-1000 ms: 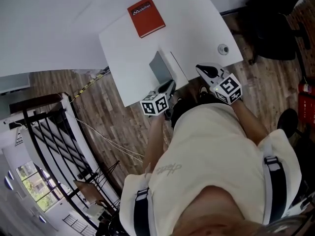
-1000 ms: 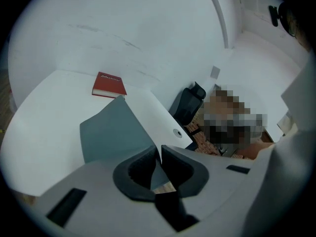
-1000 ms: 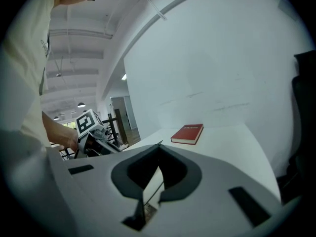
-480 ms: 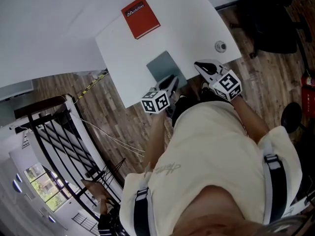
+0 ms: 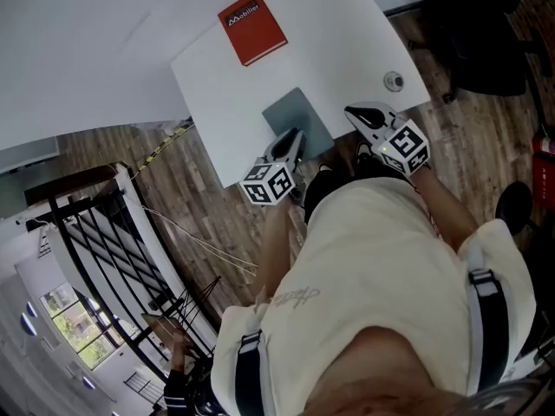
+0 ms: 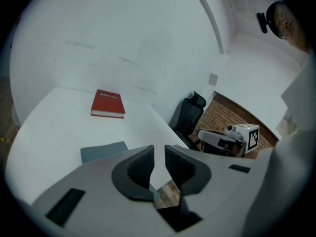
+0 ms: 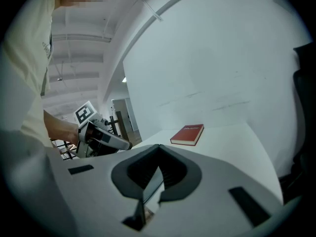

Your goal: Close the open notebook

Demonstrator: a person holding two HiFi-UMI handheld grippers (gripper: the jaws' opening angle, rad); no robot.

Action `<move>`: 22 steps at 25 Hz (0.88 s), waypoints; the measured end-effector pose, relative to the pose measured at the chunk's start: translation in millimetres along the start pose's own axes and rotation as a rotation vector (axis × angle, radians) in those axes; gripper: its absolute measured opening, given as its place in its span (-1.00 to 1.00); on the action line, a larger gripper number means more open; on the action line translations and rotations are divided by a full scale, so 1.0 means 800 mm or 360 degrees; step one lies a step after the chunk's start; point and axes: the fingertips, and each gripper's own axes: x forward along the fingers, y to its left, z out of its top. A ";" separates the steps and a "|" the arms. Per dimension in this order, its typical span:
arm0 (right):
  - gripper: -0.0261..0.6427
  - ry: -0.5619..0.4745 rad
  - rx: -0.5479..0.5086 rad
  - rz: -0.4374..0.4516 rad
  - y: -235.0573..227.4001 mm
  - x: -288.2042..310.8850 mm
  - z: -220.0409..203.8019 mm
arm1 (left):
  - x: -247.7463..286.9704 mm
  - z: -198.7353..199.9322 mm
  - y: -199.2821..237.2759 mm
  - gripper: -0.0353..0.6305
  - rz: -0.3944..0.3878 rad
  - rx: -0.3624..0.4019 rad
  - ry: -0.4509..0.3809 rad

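The grey notebook (image 5: 299, 118) lies flat and closed near the front edge of the white table (image 5: 217, 76); in the left gripper view the notebook (image 6: 102, 151) shows just past the jaws. My left gripper (image 5: 291, 139) hovers at the notebook's near edge, jaws a narrow gap apart with nothing between them (image 6: 159, 154). My right gripper (image 5: 361, 116) is to the right of the notebook, apart from it, over the table's front edge. Its jaws meet at the tips (image 7: 158, 149) and hold nothing.
A red hardcover book (image 5: 251, 28) lies at the far side of the table. A small round fitting (image 5: 394, 81) sits near the table's right corner. A black office chair (image 5: 486, 33) stands to the right. Wooden floor and a stair railing (image 5: 95, 232) lie to the left.
The notebook's cover stood raised a second ago; it now lies flat and shut. My left gripper has drawn back a little toward the near edge. The right gripper has barely moved.
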 end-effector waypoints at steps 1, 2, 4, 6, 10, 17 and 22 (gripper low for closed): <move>-0.90 -0.0001 -0.0006 0.0011 0.001 0.002 0.002 | -0.004 0.009 0.002 -0.66 0.0021 0.0034 -0.0028; -0.90 0.0001 -0.0014 0.0021 0.003 0.005 0.004 | -0.008 0.017 0.003 -0.70 0.0043 0.0072 -0.0053; -0.90 0.0005 -0.0037 0.0039 0.009 0.009 0.009 | -0.020 0.031 0.005 -0.80 0.0077 0.0134 -0.0101; -0.90 -0.0005 -0.0065 0.0059 0.019 0.015 0.020 | -0.035 0.045 0.005 -0.81 0.0098 0.0185 -0.0145; -0.90 -0.0054 -0.0087 0.0094 0.037 0.026 0.047 | -0.069 0.067 0.001 -0.82 0.0150 0.0325 -0.0185; -0.90 -0.0083 -0.0237 0.0173 0.066 0.047 0.115 | -0.141 0.137 0.003 -0.82 0.0236 0.0287 -0.0445; -0.90 -0.0113 -0.0336 0.0212 0.087 0.065 0.156 | -0.197 0.192 0.027 -0.82 0.0321 0.0336 -0.0617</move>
